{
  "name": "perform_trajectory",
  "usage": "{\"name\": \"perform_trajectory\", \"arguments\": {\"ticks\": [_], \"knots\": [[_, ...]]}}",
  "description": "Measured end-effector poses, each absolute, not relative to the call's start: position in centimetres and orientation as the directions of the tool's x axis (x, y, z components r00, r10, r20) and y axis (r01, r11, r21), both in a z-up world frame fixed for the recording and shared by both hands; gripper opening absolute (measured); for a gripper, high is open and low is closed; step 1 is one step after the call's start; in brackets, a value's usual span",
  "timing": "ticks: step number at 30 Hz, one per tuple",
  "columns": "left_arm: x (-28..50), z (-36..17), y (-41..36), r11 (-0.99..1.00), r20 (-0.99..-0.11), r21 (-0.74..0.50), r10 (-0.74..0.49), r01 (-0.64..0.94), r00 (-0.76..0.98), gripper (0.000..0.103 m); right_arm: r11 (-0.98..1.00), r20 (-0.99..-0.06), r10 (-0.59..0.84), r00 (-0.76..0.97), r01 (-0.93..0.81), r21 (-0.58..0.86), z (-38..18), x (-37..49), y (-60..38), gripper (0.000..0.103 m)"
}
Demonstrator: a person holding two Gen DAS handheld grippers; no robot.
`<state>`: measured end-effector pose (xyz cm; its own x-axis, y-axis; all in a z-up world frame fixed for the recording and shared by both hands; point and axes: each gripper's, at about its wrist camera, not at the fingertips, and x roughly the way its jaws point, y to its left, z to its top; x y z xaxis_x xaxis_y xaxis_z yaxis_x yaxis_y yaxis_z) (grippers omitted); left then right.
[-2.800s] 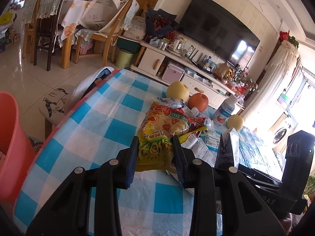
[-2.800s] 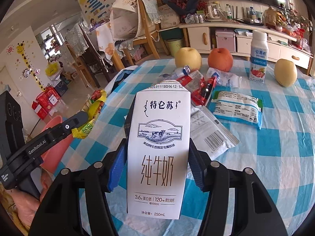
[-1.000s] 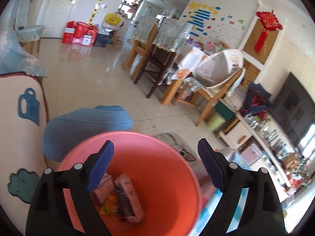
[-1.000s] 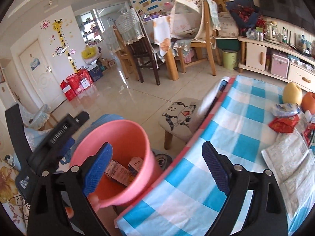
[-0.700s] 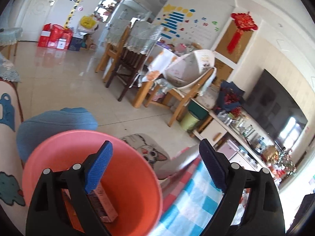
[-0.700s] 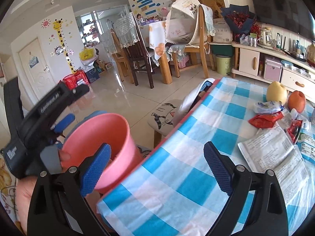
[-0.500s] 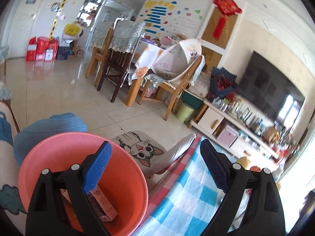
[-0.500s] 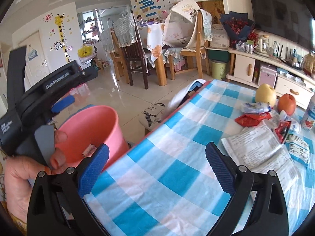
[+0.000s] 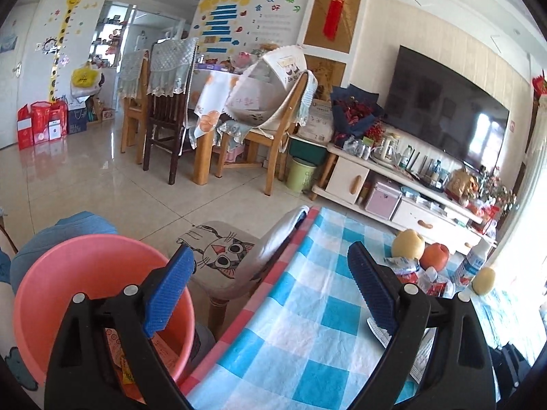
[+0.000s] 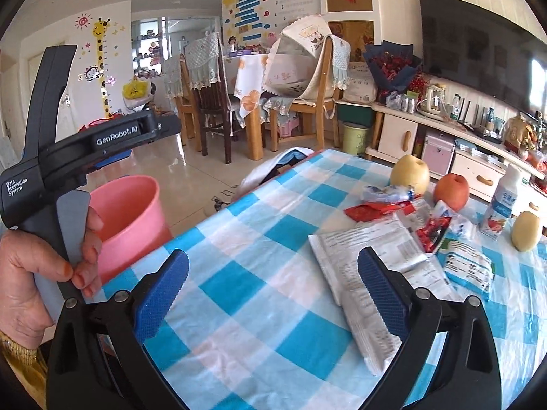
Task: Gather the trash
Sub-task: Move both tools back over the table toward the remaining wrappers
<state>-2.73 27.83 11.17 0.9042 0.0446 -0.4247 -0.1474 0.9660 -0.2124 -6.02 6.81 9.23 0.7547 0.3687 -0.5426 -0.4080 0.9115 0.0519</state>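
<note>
A pink bin (image 9: pixel 51 273) stands on the floor by the table's left edge, with wrappers and a carton inside. My left gripper (image 9: pixel 270 263) is open and empty over the table edge beside the bin (image 10: pixel 130 205). My right gripper (image 10: pixel 273 266) is open and empty above the blue checked tablecloth (image 10: pixel 259 246). On the cloth ahead lie a flat white printed packet (image 10: pixel 362 266), red wrappers (image 10: pixel 376 210), a crumpled clear wrapper (image 10: pixel 386 191) and a blue-white packet (image 10: pixel 468 270). In the right wrist view a hand (image 10: pixel 34 273) holds the left gripper's handle.
Two pears (image 10: pixel 410 171), an apple (image 10: pixel 451 188) and a yoghurt bottle (image 10: pixel 502 205) stand at the table's far side. A cat-print stool (image 9: pixel 222 256) sits beside the bin. Chairs, a dining table and a TV cabinet lie beyond.
Both grippers swung right, from over the bin toward the table. The bin slid to the left of both views. Both stayed open and empty over the last second.
</note>
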Motion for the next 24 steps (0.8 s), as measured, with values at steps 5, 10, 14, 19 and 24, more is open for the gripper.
{"name": "perform_trajectory", "arguments": {"ticks": [5, 10, 14, 19, 24], "knots": [[-2.5, 11.0, 25.7, 0.978, -0.42, -0.187, 0.011, -0.098, 0.908, 0.092, 0.926, -0.533, 0.356, 0.768, -0.369, 0.087, 9.0, -5.7, 4.0, 0.098], [-1.9, 10.3, 24.2, 0.983, -0.437, -0.172, -0.014, -0.068, 0.899, 0.092, 0.929, -0.539, 0.363, 0.76, -0.34, 0.145, 8.4, -5.0, 1.4, 0.098], [-1.5, 9.8, 22.8, 0.988, -0.456, -0.144, -0.023, -0.048, 0.89, 0.092, 0.933, -0.55, 0.355, 0.756, -0.323, 0.158, 8.3, -4.5, -0.2, 0.098], [-0.7, 9.1, 21.1, 0.993, -0.477, -0.116, -0.033, -0.025, 0.878, 0.092, 0.945, -0.557, 0.325, 0.764, -0.28, 0.168, 8.0, -4.0, -2.6, 0.098], [-0.4, 8.5, 19.2, 0.998, -0.494, -0.067, -0.043, 0.011, 0.869, 0.092, 0.959, -0.576, 0.284, 0.766, -0.22, 0.18, 7.8, -3.2, -5.2, 0.098]]}}
